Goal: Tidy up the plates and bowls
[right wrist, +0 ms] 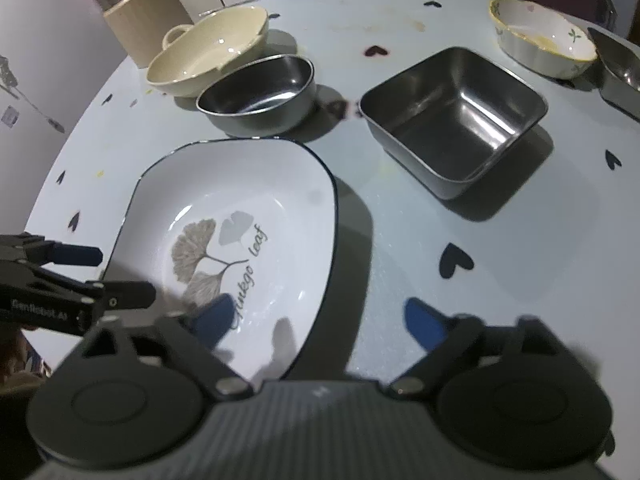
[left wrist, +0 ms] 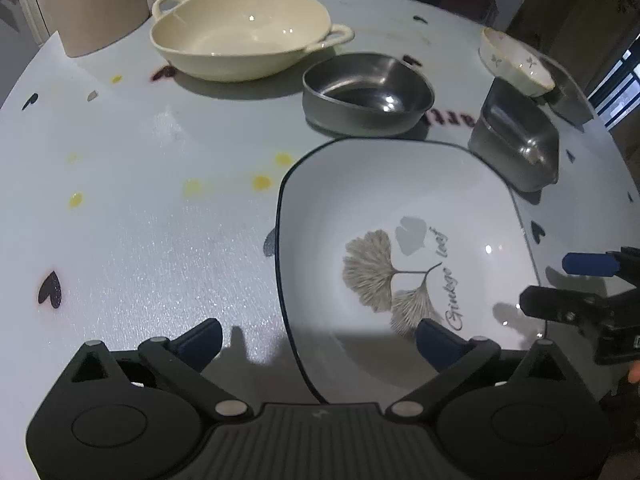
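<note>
I have both grippers hanging over the white square plate (left wrist: 400,216) with its dark rim and ginkgo-leaf print, which lies flat on the pale, heart-dotted table (left wrist: 140,240). My left gripper (left wrist: 320,340) stands wide apart, straddling the plate's left edge with neither pad touching it; my right gripper (right wrist: 320,324) is just as spread across the right edge, nothing held. Behind the plate sit a cream two-handled ceramic dish (left wrist: 244,32) and a round stainless-steel bowl (left wrist: 368,96). Only the right wrist view shows the square steel container (right wrist: 456,120) fully from above, plus a second steel piece (right wrist: 620,72) at the frame's edge beside the small white flower-patterned bowl (right wrist: 544,36). The left view alone shows that small bowl tilted.
</note>
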`<action>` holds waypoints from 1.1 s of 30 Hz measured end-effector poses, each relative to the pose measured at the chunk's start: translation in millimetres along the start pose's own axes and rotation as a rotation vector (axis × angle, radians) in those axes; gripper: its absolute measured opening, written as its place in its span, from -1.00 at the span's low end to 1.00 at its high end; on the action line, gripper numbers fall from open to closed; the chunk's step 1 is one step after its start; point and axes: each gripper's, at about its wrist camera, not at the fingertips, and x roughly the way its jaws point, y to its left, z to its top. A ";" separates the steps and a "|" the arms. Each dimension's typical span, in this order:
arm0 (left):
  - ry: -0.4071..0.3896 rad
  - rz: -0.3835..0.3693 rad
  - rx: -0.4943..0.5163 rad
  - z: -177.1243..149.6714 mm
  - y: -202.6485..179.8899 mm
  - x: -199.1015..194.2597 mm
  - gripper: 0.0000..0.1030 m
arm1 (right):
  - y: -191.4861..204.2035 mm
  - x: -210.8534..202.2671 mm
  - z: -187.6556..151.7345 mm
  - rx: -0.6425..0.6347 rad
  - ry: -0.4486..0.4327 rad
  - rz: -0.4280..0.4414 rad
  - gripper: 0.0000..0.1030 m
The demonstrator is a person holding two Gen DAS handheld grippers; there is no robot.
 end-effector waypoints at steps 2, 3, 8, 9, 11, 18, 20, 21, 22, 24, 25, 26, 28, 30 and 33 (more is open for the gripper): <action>-0.032 -0.004 -0.004 0.5 0.9 -7.4 1.00 | -2.9 -6.5 -1.6 0.004 -0.025 0.008 0.99; -0.052 -0.005 -0.004 0.8 0.9 -11.7 1.00 | -4.1 -9.4 -2.4 0.003 -0.039 0.011 0.99; -0.180 0.006 0.000 3.4 2.2 -39.2 1.00 | -6.8 -30.3 -2.7 -0.011 -0.136 0.030 0.99; -0.207 0.009 0.000 4.5 2.7 -45.1 1.00 | -5.4 -34.7 -1.5 -0.012 -0.167 0.030 0.99; -0.282 0.021 -0.006 6.2 4.5 -60.1 1.00 | -3.8 -45.0 2.1 -0.019 -0.234 0.035 0.99; -0.420 0.026 -0.052 25.3 20.3 -87.2 1.00 | 7.6 -72.3 21.3 -0.039 -0.443 0.032 0.99; -0.452 0.041 -0.037 35.8 25.8 -89.4 1.00 | 7.2 -77.0 31.8 -0.039 -0.487 0.051 0.99; -0.463 0.049 -0.030 40.6 27.9 -90.0 1.00 | 8.6 -77.7 37.4 -0.041 -0.494 0.049 0.99; -0.477 0.058 -0.024 47.1 32.1 -90.0 1.00 | 12.3 -77.5 44.9 -0.043 -0.491 0.034 0.99; -0.506 0.063 -0.020 61.2 43.2 -89.5 1.00 | 18.5 -73.0 57.9 -0.050 -0.495 0.007 0.99; -0.518 0.063 -0.020 66.6 49.1 -89.7 1.00 | 20.1 -70.1 62.1 -0.055 -0.506 0.008 0.99; -0.533 0.067 -0.023 74.4 55.6 -88.4 1.00 | 20.4 -66.7 67.6 -0.064 -0.515 0.027 0.99; -0.561 0.077 -0.028 89.2 68.6 -84.5 1.00 | 18.9 -55.9 82.3 -0.092 -0.501 0.092 0.99; -0.585 0.077 -0.037 105.5 81.3 -78.4 1.00 | 17.4 -43.8 99.0 -0.088 -0.484 0.138 0.99; -0.614 0.063 -0.077 128.8 99.3 -67.4 1.00 | 15.6 -24.0 122.2 -0.043 -0.484 0.156 0.87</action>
